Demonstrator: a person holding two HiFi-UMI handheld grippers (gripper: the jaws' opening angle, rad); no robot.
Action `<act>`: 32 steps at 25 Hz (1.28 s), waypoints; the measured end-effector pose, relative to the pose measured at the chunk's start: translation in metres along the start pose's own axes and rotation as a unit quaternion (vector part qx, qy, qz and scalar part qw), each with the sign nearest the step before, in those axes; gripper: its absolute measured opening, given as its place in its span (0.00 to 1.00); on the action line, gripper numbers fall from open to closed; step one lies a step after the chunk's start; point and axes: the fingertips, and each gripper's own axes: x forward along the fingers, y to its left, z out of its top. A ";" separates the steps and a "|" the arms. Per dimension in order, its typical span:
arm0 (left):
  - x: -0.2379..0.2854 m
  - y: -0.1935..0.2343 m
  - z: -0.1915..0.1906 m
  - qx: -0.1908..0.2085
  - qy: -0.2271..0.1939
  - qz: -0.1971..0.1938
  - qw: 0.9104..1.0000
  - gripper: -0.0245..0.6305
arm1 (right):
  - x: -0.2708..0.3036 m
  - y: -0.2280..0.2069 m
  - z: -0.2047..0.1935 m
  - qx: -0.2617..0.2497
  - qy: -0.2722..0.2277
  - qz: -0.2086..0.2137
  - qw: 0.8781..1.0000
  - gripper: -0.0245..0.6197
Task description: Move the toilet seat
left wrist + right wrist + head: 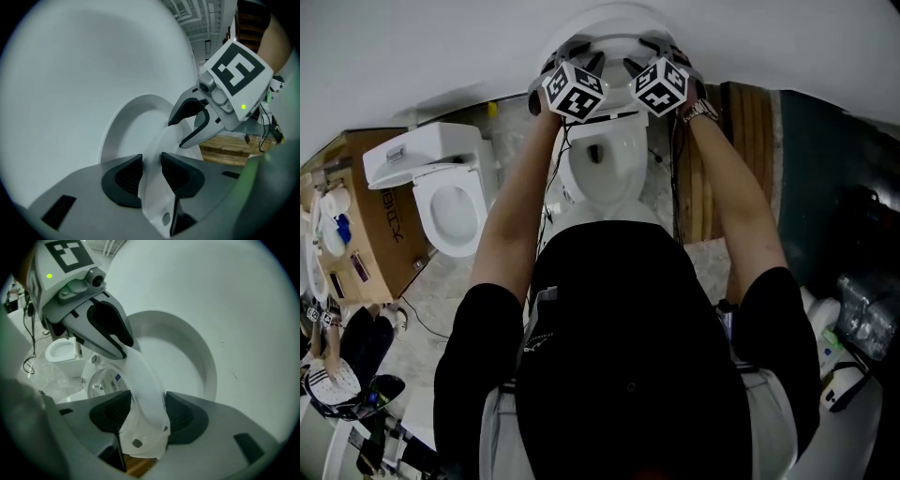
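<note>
Above the toilet bowl (619,183), the left gripper (151,161) and the right gripper (148,401) each clamp the raised white toilet seat (143,373); the bowl shows a dark outlet (596,152).

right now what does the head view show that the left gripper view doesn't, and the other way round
Head view only: the second toilet beside a cardboard box, and the open toilet bowl below the grippers. Left gripper view only: the left gripper seen close up, clamped on the rim of the toilet seat. Both: the right gripper and the wooden pallet.
</note>
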 end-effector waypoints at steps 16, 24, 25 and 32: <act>-0.044 -0.001 -0.006 -0.038 -0.067 0.073 0.994 0.06 | 0.020 -0.011 0.001 -0.007 0.038 -0.029 0.999 0.41; -0.077 -0.002 -0.001 -0.098 -0.102 0.079 0.987 0.06 | 0.030 -0.016 0.004 -0.004 0.046 -0.022 0.999 0.41; -0.081 -0.001 -0.001 -0.107 -0.107 0.079 0.985 0.06 | 0.030 -0.016 0.005 -0.004 0.045 -0.021 0.999 0.41; -0.109 -0.006 0.000 -0.144 -0.129 0.082 0.978 0.06 | 0.020 -0.011 0.002 0.046 0.017 -0.023 0.999 0.41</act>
